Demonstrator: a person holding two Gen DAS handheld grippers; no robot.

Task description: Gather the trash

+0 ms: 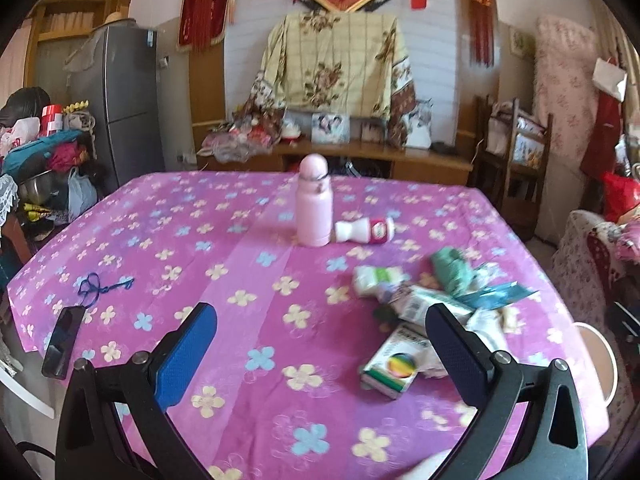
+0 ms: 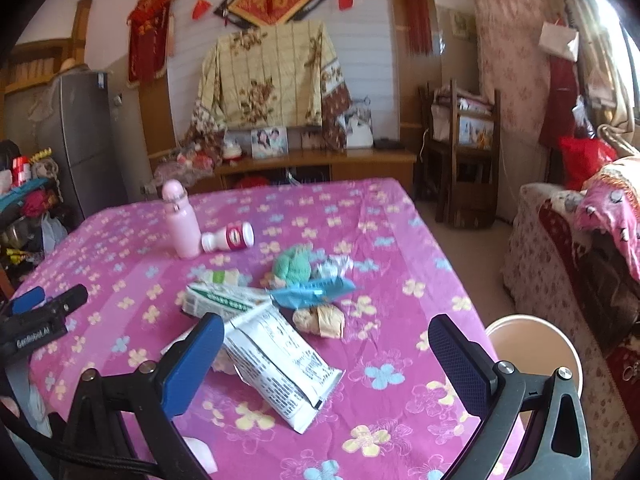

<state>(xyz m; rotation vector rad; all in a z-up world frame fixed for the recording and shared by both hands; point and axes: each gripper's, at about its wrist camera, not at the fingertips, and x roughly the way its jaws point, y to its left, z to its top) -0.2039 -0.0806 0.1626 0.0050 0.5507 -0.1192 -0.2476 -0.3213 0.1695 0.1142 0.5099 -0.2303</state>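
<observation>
A heap of trash lies on the pink flowered tablecloth (image 1: 256,280): a white printed wrapper (image 2: 276,364), a white and green pack (image 2: 224,300), a blue wrapper (image 2: 312,294), a green crumpled wad (image 2: 294,266) and a brown paper ball (image 2: 320,320). The left wrist view shows a small box with a rainbow disc (image 1: 394,364) in that heap. My left gripper (image 1: 320,348) hangs open above the cloth, left of the heap, nothing between its fingers. My right gripper (image 2: 326,360) is open over the white wrapper, not touching it. The left gripper's tips (image 2: 48,300) show at the left of the right wrist view.
A pink bottle (image 1: 314,204) stands upright mid-table, a small white and red bottle (image 1: 366,232) lying beside it. A black phone (image 1: 64,340) and blue string (image 1: 100,284) lie near the left edge. A round bin (image 2: 536,348) stands beyond the table's right edge, a sofa (image 2: 580,240) past it.
</observation>
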